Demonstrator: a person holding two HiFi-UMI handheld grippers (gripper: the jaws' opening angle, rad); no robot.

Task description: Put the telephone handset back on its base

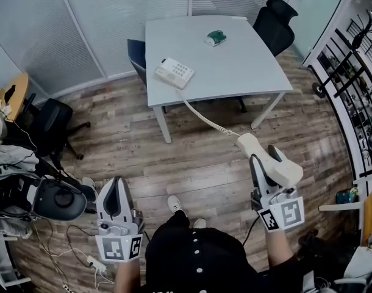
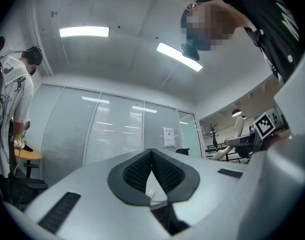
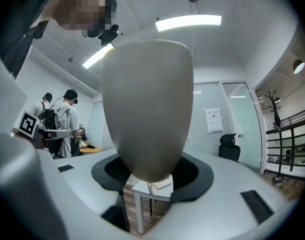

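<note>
The cream telephone handset (image 1: 270,159) is clamped in my right gripper (image 1: 269,163), held low at the right, well short of the table. In the right gripper view the handset (image 3: 147,99) fills the middle between the two dark pads. Its coiled cord (image 1: 204,118) runs up to the white phone base (image 1: 174,72) at the left front edge of the grey table (image 1: 235,60). My left gripper (image 1: 118,201) hangs at the lower left, its jaws closed together with nothing in them; the left gripper view shows the pads (image 2: 162,171) meeting at their tips.
A green and white object (image 1: 215,38) lies at the table's far side. Black office chairs (image 1: 274,23) stand behind and beside the table. A cluttered desk and cables (image 1: 27,182) are at the left, a black railing (image 1: 350,72) at the right. Other people (image 3: 62,119) stand further off.
</note>
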